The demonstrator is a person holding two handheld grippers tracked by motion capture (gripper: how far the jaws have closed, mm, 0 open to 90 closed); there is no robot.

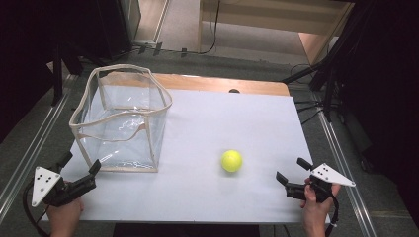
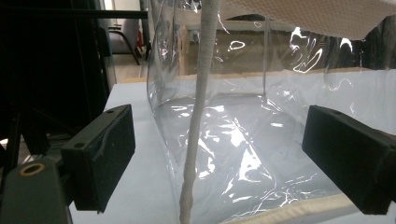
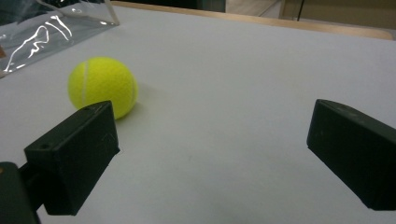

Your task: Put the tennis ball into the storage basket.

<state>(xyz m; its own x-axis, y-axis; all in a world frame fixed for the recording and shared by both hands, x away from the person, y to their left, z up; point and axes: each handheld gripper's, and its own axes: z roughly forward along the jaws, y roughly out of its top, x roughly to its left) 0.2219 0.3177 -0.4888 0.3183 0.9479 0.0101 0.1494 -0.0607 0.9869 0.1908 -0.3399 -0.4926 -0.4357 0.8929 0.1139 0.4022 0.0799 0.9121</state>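
A: Where does the ball (image 1: 231, 160) sit?

B: On the white bench (image 1: 237, 118), right of the middle and toward the near edge. It is yellow-green with a pale seam, and it touches nothing but the bench top.

A: And the bag (image 1: 121, 118)?

B: A clear plastic bag with cream edging stands upright at the left of the bench, mouth open upward. It is well apart from the ball.

A: What is the left claw (image 1: 80, 168) doing?

B: It is released, jaws spread wide, held in a hand (image 1: 64, 217) at the near left corner. It points at the bag's near left corner. In the left gripper view the bag's cream corner seam (image 2: 198, 116) runs up between the two jaws, but neither jaw touches it.

A: The right claw (image 1: 292, 170)?

B: Also released, jaws wide, grasping nothing. It hovers at the near right of the bench, held in the other hand (image 1: 316, 205), and points left toward the ball. In the right gripper view the ball lies just beyond the left jaw, with a gap between them I cannot judge exactly.

A: Anything else on the bench?

B: A wooden strip (image 1: 222, 84) runs along the far edge, with a small dark spot on it. Past the bench there is grey floor (image 1: 183, 24).
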